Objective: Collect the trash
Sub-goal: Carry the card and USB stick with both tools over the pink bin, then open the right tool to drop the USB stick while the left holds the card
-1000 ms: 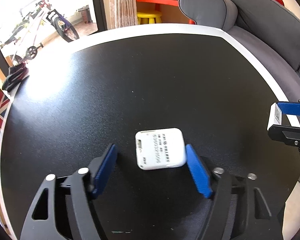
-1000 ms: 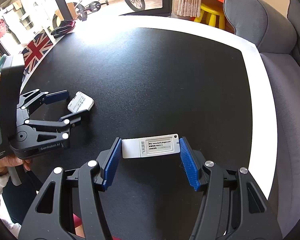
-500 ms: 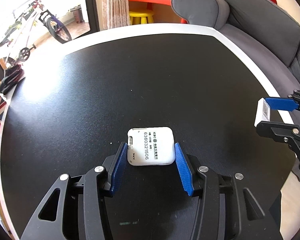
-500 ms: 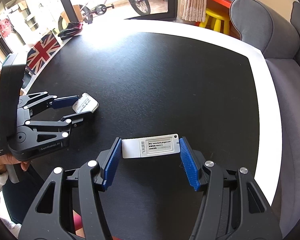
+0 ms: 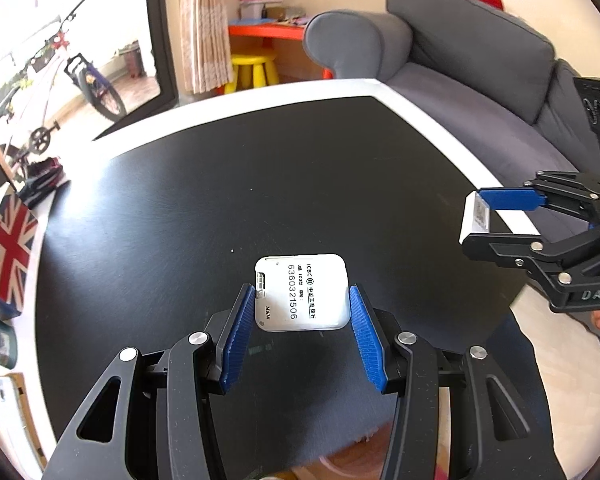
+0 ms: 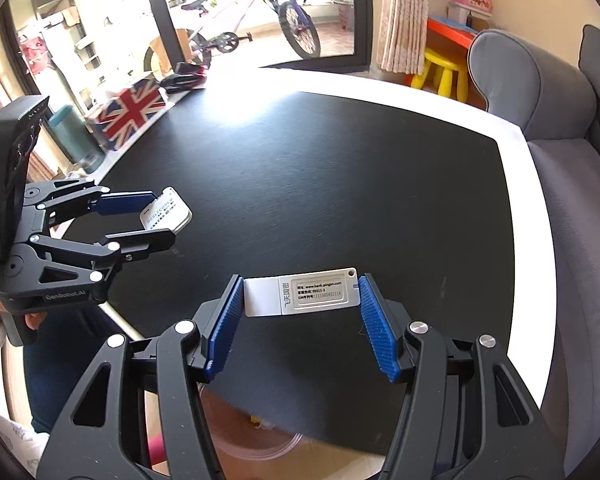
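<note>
Above a bare black table [image 5: 172, 216] with a white rim, the left gripper [image 5: 302, 304] clamps a square white bank token [image 5: 302, 292] and the right gripper [image 6: 302, 292] a long white token [image 6: 304, 292], each printed

A family living room. A grey fabric sofa [image 5: 472, 60] flanks the black white-edged bench [image 5: 260, 184]. A yellow plastic child's stool [image 5: 254, 66] and white bicycle [image 6: 240, 12] stand beyond.

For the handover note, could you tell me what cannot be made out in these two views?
- Right wrist view: small print on the long white tag is too small to read.
- Left wrist view: the same tag shows edge-on only, half covered by the right hand-held gripper.
- Right wrist view: a clear round rim below the table, cut off by gripper fingers; whether it is a bin is unclear.
</note>
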